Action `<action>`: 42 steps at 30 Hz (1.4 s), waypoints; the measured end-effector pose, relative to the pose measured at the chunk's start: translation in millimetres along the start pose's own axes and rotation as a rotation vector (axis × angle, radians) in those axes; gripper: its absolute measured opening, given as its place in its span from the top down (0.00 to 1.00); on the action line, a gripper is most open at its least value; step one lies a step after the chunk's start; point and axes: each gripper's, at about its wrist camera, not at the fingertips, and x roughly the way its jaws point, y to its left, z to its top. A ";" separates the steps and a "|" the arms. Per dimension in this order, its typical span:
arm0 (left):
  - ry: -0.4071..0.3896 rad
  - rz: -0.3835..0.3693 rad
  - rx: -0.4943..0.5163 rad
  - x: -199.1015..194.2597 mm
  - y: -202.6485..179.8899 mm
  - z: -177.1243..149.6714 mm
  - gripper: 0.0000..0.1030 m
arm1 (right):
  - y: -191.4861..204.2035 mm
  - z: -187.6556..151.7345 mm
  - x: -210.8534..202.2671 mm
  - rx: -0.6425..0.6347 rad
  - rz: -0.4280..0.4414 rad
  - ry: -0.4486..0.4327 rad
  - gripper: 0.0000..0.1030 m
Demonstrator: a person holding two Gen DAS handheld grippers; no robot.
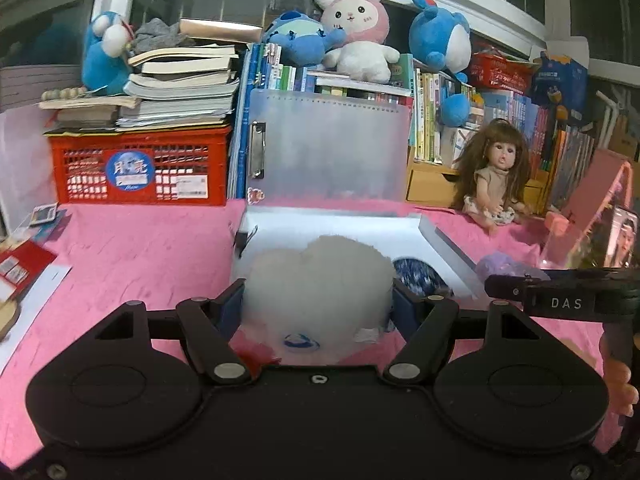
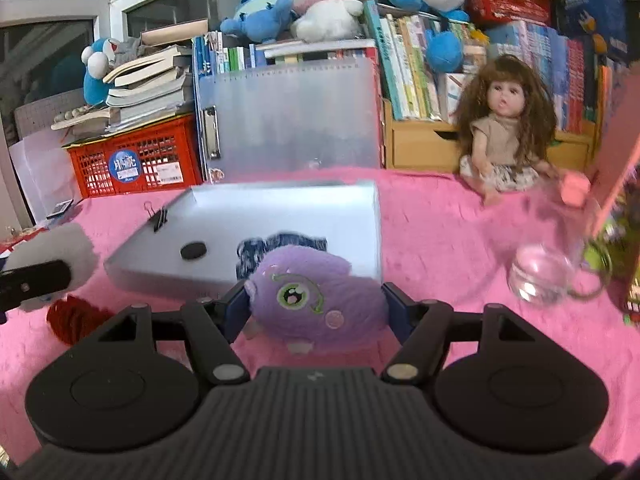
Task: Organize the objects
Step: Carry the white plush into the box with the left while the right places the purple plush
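White plush toy: fluffy, rounded, blurred; blue oval mark on its near underside; a red tuft at its 7 o'clock. Clamped on both flanks, lifted above the pink cloth.

Purple plush toy: round, green-ringed eye, pink cheek patch, small pale feet underneath. Also pinched at both sides, clear of the cloth, in front of the grey flat box at its 12 o'clock.

Black left gripper, blue pads, "DAS" label
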 end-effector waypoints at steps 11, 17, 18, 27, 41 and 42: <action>0.113 0.009 -0.061 110.6 -0.9 55.1 0.31 | -16.0 51.8 67.1 0.124 0.065 0.084 0.31; 0.161 0.069 -0.057 160.7 1.1 51.5 0.31 | -16.8 61.1 105.1 0.148 0.034 0.122 0.31; 0.168 0.076 -0.050 166.6 1.3 49.1 0.31 | -16.5 60.6 111.4 0.146 0.026 0.129 0.31; 0.212 0.093 -0.029 193.4 3.3 31.2 0.31 | -16.1 51.3 138.6 0.136 -0.010 0.176 0.31; 0.267 0.095 -0.002 203.2 -1.7 25.6 0.30 | -17.4 42.4 147.7 0.154 0.001 0.204 0.31; 0.268 0.094 0.000 203.3 -1.8 25.6 0.30 | -17.8 42.0 148.3 0.157 0.003 0.205 0.31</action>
